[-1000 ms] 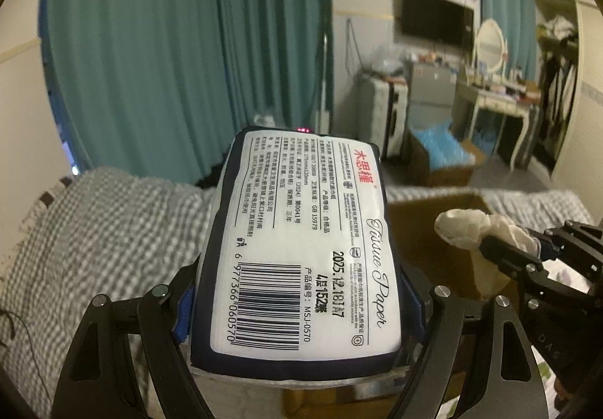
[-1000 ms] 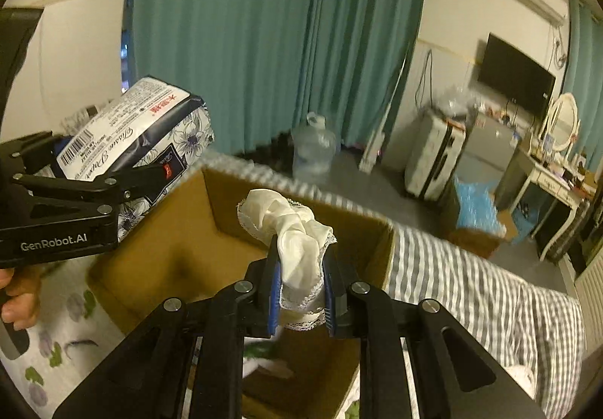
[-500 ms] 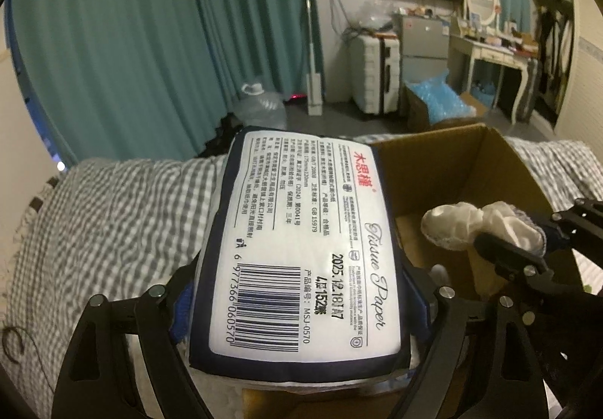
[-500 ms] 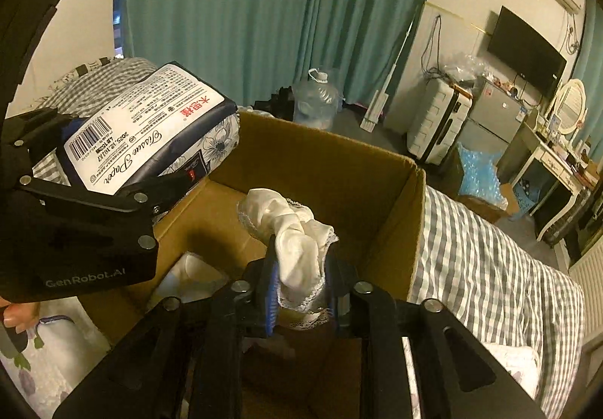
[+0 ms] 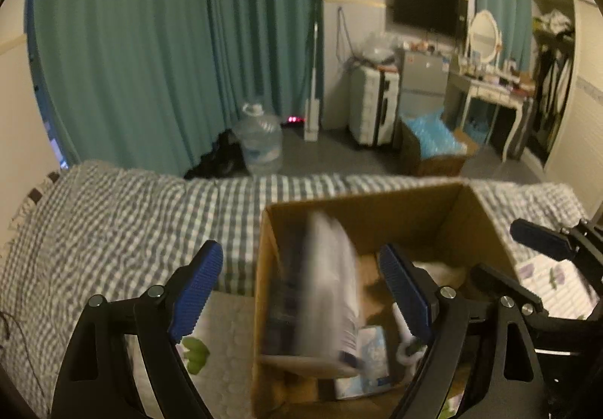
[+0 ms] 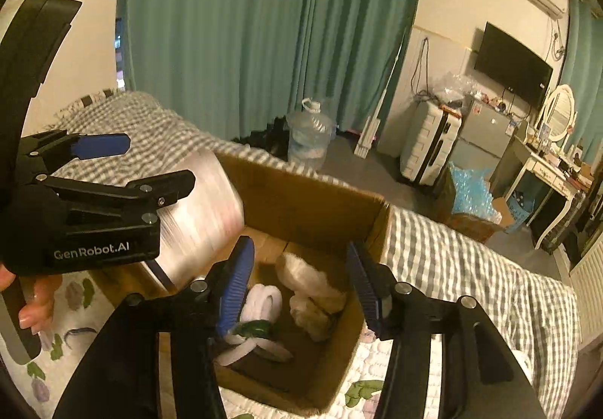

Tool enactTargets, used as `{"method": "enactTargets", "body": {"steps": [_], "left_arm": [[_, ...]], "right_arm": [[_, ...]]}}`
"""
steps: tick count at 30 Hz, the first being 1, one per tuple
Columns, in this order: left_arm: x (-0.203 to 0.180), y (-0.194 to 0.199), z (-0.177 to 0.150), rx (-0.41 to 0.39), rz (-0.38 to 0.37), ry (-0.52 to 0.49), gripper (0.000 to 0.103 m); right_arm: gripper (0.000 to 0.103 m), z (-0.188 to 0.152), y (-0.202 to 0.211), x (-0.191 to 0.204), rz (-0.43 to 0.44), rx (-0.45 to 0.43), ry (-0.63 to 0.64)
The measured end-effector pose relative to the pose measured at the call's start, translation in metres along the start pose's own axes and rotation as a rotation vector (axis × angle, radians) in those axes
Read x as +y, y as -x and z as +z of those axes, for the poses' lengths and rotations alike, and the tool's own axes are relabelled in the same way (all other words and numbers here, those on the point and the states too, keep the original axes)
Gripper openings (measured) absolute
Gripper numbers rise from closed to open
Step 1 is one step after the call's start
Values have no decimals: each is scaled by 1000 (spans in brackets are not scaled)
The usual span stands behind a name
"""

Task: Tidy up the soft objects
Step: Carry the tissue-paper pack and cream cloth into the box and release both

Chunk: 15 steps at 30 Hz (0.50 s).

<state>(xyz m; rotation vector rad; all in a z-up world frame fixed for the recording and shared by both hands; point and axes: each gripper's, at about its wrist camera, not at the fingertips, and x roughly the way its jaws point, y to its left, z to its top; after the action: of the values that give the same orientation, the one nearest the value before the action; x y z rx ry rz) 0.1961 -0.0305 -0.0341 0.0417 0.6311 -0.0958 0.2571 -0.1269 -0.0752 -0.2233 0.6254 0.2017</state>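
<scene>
The left gripper (image 5: 299, 291) stood spread, the blurred tissue pack (image 5: 331, 291) loose between its jaws over the cardboard box (image 5: 377, 208); the right gripper (image 6: 299, 283) had just been opening, its jaws parted, the white cloth (image 6: 312, 283) below them inside the box

The only text that can be read is the white brand name "GenRobot.AI". It stands on the black side of the left gripper (image 6: 113, 170), as the right wrist view shows it, just left of the cardboard box (image 6: 312, 200). The tissue pack (image 6: 199, 215) at the left wall of this box is too blurred, so its print cannot be read in either view. Small packets lie in the box, but their labels are too small to tell.
</scene>
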Motion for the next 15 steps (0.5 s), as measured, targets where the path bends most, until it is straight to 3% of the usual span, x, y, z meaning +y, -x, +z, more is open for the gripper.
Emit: {"method": "enactTargets", "body": {"steps": [3, 9, 15], "left_arm": [[4, 10, 4, -18, 0, 10, 91], [13, 38, 8, -65, 15, 15, 92], [22, 75, 9, -154, 60, 7, 98]], "right_arm": [[52, 4, 15, 2, -6, -31, 8], [56, 6, 51, 4, -20, -103, 12], [73, 10, 89, 6, -18, -179, 3]]}}
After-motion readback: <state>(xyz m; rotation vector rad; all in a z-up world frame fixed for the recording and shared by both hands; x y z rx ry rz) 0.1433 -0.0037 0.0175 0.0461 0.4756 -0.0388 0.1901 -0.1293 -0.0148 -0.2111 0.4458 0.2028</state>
